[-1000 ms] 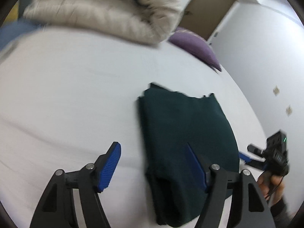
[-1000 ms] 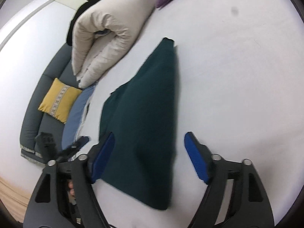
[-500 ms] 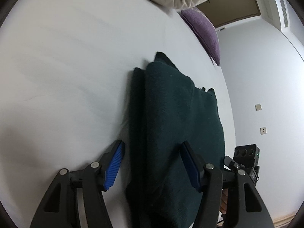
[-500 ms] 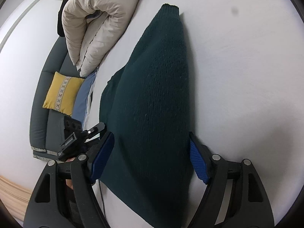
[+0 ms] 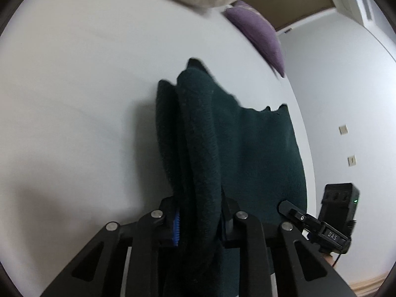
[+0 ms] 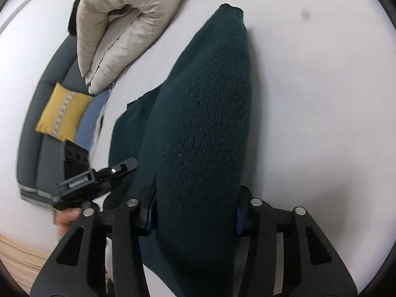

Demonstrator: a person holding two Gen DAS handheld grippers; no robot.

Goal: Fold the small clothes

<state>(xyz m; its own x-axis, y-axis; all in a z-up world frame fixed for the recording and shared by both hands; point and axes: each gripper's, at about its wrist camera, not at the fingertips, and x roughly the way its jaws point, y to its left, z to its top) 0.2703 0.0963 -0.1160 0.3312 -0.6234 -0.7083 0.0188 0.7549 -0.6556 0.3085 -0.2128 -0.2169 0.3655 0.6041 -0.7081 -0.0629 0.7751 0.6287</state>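
Note:
A dark green knitted sweater [image 5: 247, 148] lies folded on a white bed sheet [image 5: 74, 111]. My left gripper [image 5: 199, 225] is shut on the sweater's near left edge, with the folded layers bunched between its blue pads. My right gripper [image 6: 193, 212] is shut on the sweater [image 6: 205, 113] at its near right edge, the thick fold filling the gap between the pads. Each gripper shows in the other's view, the right one [image 5: 319, 230] and the left one [image 6: 96, 175], close beside the garment.
A beige folded duvet [image 6: 123, 19] lies at the far side of the bed. A purple pillow [image 5: 259, 37] sits by the wall. A grey sofa [image 6: 47, 128] with a yellow cushion [image 6: 61, 111] and a blue cloth [image 6: 91, 121] stands beyond the bed's left edge.
Both grippers moved down onto the sweater's near edge and closed on it, from open to shut. The gripped edge now bulges up off the sheet.

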